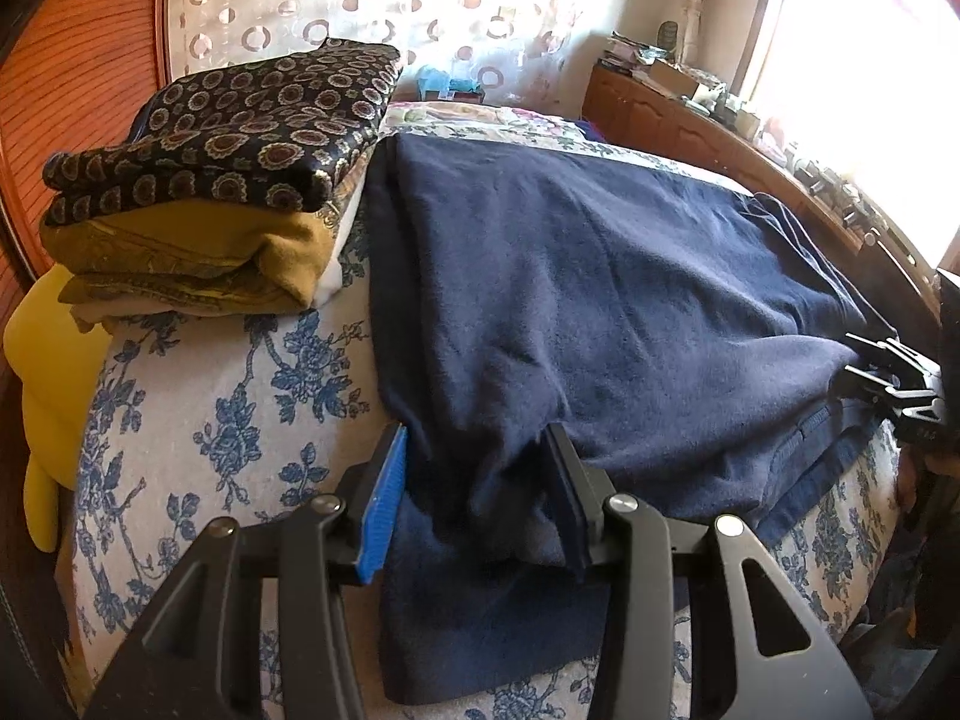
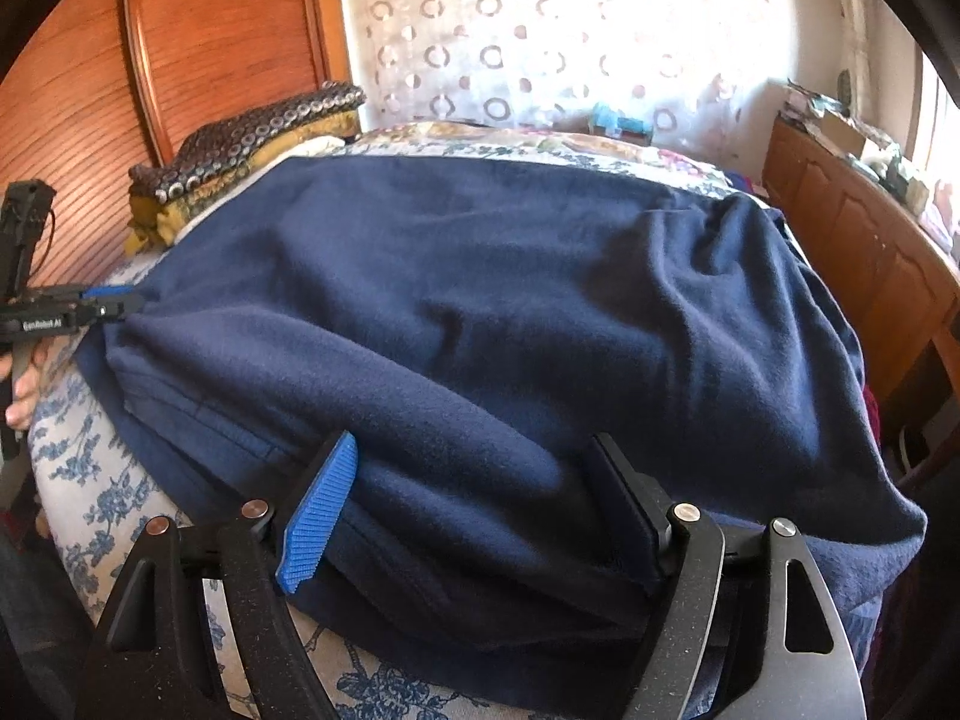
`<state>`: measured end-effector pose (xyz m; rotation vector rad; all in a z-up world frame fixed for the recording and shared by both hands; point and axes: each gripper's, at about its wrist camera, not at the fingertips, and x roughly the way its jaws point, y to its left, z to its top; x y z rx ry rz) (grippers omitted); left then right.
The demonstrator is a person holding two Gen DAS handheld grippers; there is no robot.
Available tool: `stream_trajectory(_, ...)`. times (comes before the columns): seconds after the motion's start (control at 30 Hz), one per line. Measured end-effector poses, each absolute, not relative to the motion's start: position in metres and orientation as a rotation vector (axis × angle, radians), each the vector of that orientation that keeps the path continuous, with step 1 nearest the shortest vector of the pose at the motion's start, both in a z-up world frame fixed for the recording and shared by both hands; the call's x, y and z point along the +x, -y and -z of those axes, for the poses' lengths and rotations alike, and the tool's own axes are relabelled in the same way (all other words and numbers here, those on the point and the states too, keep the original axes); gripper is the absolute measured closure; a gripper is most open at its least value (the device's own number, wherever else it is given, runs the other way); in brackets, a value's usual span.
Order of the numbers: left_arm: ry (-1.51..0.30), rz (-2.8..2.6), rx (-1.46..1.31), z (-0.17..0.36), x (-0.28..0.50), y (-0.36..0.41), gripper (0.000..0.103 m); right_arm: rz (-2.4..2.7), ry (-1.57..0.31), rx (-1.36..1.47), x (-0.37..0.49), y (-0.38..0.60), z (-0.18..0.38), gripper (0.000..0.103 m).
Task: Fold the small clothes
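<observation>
A navy fleece garment (image 1: 600, 276) lies spread over the bed, its near hem hanging toward me. My left gripper (image 1: 477, 456) sits at the near left edge, shut on a raised tuck of the fabric between its blue pad (image 1: 381, 504) and its black finger. In the right wrist view the cloth (image 2: 480, 300) draws to a point at that left gripper (image 2: 117, 299). My right gripper (image 2: 474, 474) straddles a thick fold at the near right edge with its jaws wide. Its blue pad (image 2: 318, 516) shows almost bare and the fold rests loosely between. The right gripper (image 1: 864, 360) also shows at the far right of the left wrist view.
A stack of folded clothes (image 1: 228, 180), dark patterned over mustard, sits at the back left on the blue-flowered bedcover (image 1: 210, 420). A yellow pillow (image 1: 48, 360) hangs off the left edge. A wooden wardrobe (image 2: 180, 60) stands left, a cluttered wooden cabinet (image 2: 852, 228) right.
</observation>
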<state>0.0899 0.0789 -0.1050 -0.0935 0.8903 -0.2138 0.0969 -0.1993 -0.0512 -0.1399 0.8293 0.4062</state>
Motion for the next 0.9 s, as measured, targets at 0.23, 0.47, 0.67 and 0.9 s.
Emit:
stream_trajectory(0.23,-0.875,0.218,-0.079,0.106,0.089,-0.078,0.059,-0.393,-0.795,-0.141,0.09,0.202,0.047,0.023)
stream_trajectory(0.47,-0.867,0.231,-0.055,0.107,0.088,-0.074,0.07,-0.394,-0.798,-0.138,0.092,0.201,0.048,0.023)
stream_trajectory(0.67,-0.799,0.314,-0.058,0.097,0.08,-0.066,0.098,-0.399,-0.805,-0.138,0.092,0.201,0.049,0.023)
stream_trajectory(0.9,-0.67,0.366,-0.086,0.047,0.074,-0.052,0.099,-0.397,-0.79,-0.111,0.09,0.208,0.046,0.023)
